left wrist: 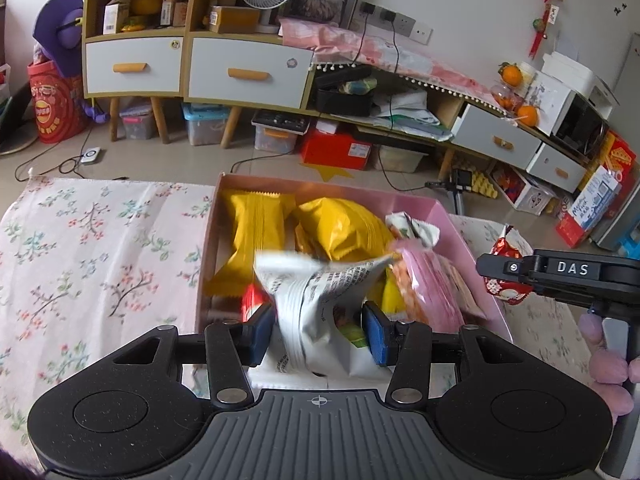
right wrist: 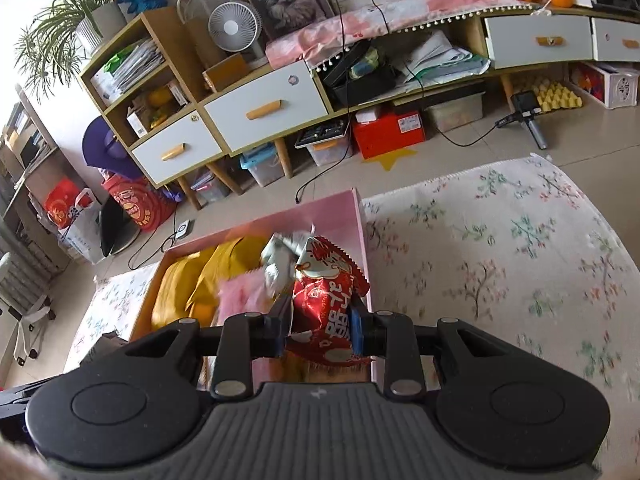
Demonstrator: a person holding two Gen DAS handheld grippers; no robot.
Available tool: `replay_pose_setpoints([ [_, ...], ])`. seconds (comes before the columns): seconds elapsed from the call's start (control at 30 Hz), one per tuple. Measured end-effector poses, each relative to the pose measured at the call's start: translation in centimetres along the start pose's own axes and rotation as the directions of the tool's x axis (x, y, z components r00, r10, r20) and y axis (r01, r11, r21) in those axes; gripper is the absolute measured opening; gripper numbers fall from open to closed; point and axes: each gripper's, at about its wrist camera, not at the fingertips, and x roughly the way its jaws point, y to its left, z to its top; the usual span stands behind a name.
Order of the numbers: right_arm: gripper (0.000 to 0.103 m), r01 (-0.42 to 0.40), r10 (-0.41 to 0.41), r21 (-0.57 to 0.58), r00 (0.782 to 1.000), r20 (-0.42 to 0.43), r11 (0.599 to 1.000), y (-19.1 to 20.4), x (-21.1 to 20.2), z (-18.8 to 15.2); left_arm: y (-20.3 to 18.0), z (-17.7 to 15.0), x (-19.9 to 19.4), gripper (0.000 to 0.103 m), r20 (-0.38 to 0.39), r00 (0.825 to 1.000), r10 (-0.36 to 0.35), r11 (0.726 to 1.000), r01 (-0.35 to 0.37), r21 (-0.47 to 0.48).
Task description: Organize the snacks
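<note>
An open pink box [left wrist: 442, 210] on the floral cloth holds two yellow packets [left wrist: 256, 232], a pink packet [left wrist: 428, 284] and a pale patterned packet [left wrist: 412, 228]. My left gripper [left wrist: 320, 336] hangs over the box's near end, shut on a white packet with black print [left wrist: 308, 300], which is blurred. At the right, beside the box, my right gripper [left wrist: 496, 276] is shut on a red packet [left wrist: 505, 249]. In the right wrist view that gripper [right wrist: 318, 330] pinches the red packet [right wrist: 324, 312] above the box's right wall [right wrist: 360, 232], with yellow packets [right wrist: 180, 288] further left.
The floral cloth [left wrist: 88, 264] stretches wide to the left of the box, and to its right [right wrist: 500, 280] in the right wrist view. Beyond the table edge lies tiled floor with cables, storage bins and a low cabinet [left wrist: 240, 72]. A hand [left wrist: 608, 368] grips the right tool.
</note>
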Motion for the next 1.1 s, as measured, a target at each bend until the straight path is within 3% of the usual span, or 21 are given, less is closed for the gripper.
replay_pose_setpoints([
  [0.37,0.027,-0.007,0.007,-0.011,1.000,-0.004,1.000,-0.1,2.9,1.6,-0.3,1.2,2.7,0.045,0.041,0.999,0.000,1.000,0.000,-0.003],
  [0.47,0.030,-0.008,0.008,-0.016,1.000,0.006,1.000,0.2,3.0,1.8,-0.6,1.3,2.9,0.051,0.058,0.998,0.015,1.000,-0.015,0.012],
  [0.53,0.047,-0.004,0.005,-0.007,1.000,0.018,1.000,0.2,2.8,1.7,-0.7,1.2,2.7,0.064,0.073,0.997,0.013,1.000,-0.014,0.014],
  [0.57,0.050,-0.008,0.008,-0.005,1.000,0.024,1.000,0.1,2.6,1.7,-0.7,1.1,2.4,0.072,0.081,0.997,0.013,1.000,-0.015,0.016],
  [0.63,0.054,-0.002,0.003,-0.009,1.000,0.028,1.000,0.2,2.3,1.8,-0.9,1.1,2.1,0.078,0.092,0.996,0.022,1.000,-0.024,0.021],
  [0.73,0.063,0.016,-0.015,-0.023,0.999,0.033,1.000,0.4,1.7,2.0,-1.1,0.9,1.5,0.081,0.085,0.996,0.021,0.999,-0.024,0.030],
  [1.1,0.079,0.052,-0.051,-0.050,0.998,0.024,0.997,0.8,-2.2,0.3,-1.4,-2.2,-2.3,0.090,0.045,0.997,0.067,0.996,-0.069,0.055],
])
